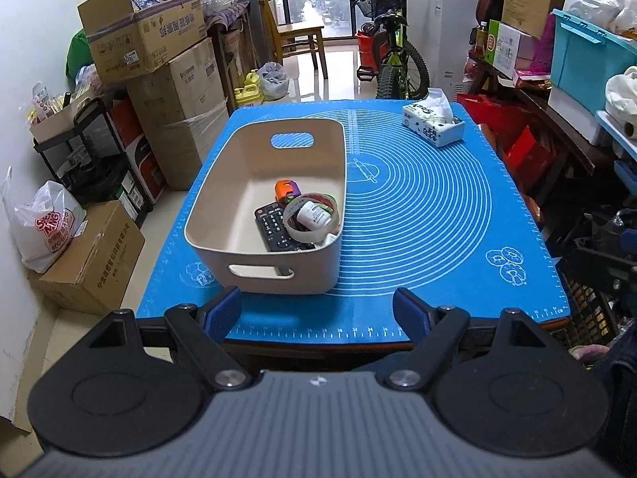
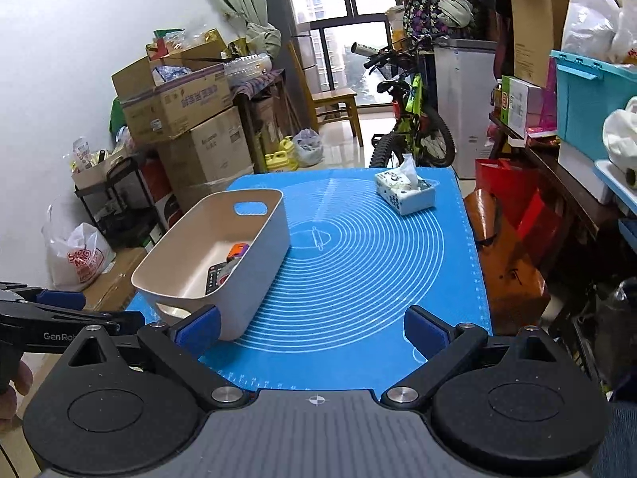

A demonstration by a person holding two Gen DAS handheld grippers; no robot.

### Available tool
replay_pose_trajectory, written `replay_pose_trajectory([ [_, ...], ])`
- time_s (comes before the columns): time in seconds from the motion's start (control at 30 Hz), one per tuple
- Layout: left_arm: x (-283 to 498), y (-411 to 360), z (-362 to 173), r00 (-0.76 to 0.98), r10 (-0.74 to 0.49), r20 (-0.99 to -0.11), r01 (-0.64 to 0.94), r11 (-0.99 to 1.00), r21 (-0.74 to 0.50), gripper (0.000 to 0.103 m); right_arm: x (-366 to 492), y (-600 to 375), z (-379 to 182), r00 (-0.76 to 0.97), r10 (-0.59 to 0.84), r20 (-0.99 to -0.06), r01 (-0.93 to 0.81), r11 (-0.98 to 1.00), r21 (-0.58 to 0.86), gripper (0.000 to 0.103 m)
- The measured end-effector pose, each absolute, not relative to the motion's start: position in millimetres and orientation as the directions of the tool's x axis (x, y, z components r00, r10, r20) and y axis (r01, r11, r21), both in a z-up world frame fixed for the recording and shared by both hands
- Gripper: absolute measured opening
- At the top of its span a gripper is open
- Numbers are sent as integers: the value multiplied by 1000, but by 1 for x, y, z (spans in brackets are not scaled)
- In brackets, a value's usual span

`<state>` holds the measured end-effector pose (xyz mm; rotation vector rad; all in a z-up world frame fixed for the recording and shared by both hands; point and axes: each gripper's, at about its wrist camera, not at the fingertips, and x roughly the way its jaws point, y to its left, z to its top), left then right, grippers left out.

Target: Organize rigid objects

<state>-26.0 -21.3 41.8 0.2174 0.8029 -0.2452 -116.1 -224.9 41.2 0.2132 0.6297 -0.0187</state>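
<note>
We hold two black grippers at the near edge of a table covered by a blue baking mat [image 1: 438, 207] printed with white concentric rings, a rolling-pin drawing and ruler marks along its border. Our left gripper [image 1: 316, 308] has its blue-padded fingers spread wide with nothing between them, hovering just short of a beige bin [image 1: 223, 199] with cut-out handles. Our right gripper [image 2: 312, 328] is spread just as wide and empty, its left finger close beside the bin's near corner. From the right wrist view the left gripper's body shows at the left edge with the partial lettering "GenRo". Inside the bin, bunched toward its right near corner, lie a black remote control [image 1: 274, 225], an orange and purple block [image 1: 287, 191], a roll of tape [image 1: 314, 219] and a small white labelled bottle [image 1: 314, 214]; its writing is too small to read. A tissue box [image 1: 434, 121] sits at the mat's far right corner. Left of the table, stacked cardboard boxes [image 1: 159, 40] carry print we cannot read, and a white bag [image 1: 43, 227] bears red lettering. A green bicycle [image 1: 398, 55] stands behind
</note>
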Motion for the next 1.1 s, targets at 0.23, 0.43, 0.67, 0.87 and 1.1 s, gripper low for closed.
replay_pose_trajectory([
  [0.23,-34,-22,39,670,-136,-729,287,954,85,83,-130,-226,37,822,43,-568,88,976,200,98],
  [0.43,-40,-24,34,667,-141,-731,289,954,80,83,-135,-229,35,825,38,-564,102,971,214,98],
  [0.67,-45,-27,31,666,-142,-732,301,949,90,83,-139,-229,34,828,34,-559,103,972,211,98],
  [0.87,-44,-29,30,665,-141,-733,306,947,95,83,-139,-228,34,827,35,-561,101,973,210,98],
  [1.1,-44,-31,29,660,-146,-737,319,943,98,83,-139,-228,33,825,35,-564,101,973,208,99],
])
